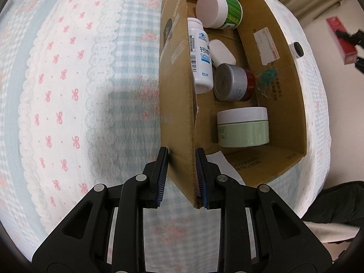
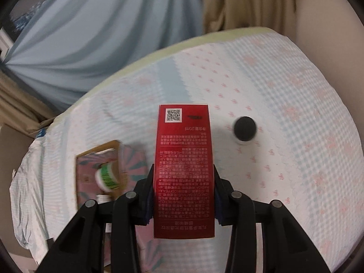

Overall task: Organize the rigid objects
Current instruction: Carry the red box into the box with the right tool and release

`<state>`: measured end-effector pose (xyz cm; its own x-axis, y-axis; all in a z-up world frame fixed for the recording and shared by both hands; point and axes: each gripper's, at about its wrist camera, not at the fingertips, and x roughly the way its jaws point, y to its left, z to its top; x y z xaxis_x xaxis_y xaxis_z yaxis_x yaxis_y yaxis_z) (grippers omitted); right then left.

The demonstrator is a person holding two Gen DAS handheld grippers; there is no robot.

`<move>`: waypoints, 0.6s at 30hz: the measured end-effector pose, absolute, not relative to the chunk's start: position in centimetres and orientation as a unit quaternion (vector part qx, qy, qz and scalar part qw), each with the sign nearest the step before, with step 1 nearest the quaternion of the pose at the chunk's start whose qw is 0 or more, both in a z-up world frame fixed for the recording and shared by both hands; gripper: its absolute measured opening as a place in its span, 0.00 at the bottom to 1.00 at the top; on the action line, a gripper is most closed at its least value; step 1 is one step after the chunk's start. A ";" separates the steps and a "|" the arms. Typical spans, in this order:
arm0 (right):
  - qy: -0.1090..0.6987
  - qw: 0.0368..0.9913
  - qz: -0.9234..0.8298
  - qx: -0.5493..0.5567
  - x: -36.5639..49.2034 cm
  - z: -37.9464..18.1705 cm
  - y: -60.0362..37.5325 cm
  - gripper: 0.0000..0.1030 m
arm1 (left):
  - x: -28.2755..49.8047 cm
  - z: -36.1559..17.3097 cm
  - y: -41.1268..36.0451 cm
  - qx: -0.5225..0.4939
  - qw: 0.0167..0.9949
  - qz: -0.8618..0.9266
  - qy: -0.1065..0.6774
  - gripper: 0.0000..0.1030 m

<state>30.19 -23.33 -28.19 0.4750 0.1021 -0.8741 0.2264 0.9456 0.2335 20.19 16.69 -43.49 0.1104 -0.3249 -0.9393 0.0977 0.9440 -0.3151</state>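
Left wrist view alone shows the cardboard box on the bed holding jars and a vitamin bottle; left gripper clamps its near wall. Right gripper is clenched on a red carton, with what seems a black-capped jar on the bedding far right.

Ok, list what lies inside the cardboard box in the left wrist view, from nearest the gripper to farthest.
Pale green jar with white lid → red jar with grey metal lid → white oval soap-like piece → green-labelled jar with white lid.

Matt corrugated cardboard box, glossy red carton (printed), woven bedsheet.
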 end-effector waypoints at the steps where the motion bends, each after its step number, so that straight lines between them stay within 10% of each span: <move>1: 0.510 0.845 -0.028 0.160 30.2 -27.5 -22.2 0.37 | 20.2 -43.5 16.7 -0.086 0.740 -0.143 0.651 0.21; 18: 0.559 0.807 0.122 0.145 35.5 -32.1 -5.3 0.37 | 20.3 -43.8 15.8 -0.072 0.742 -0.139 0.652 0.21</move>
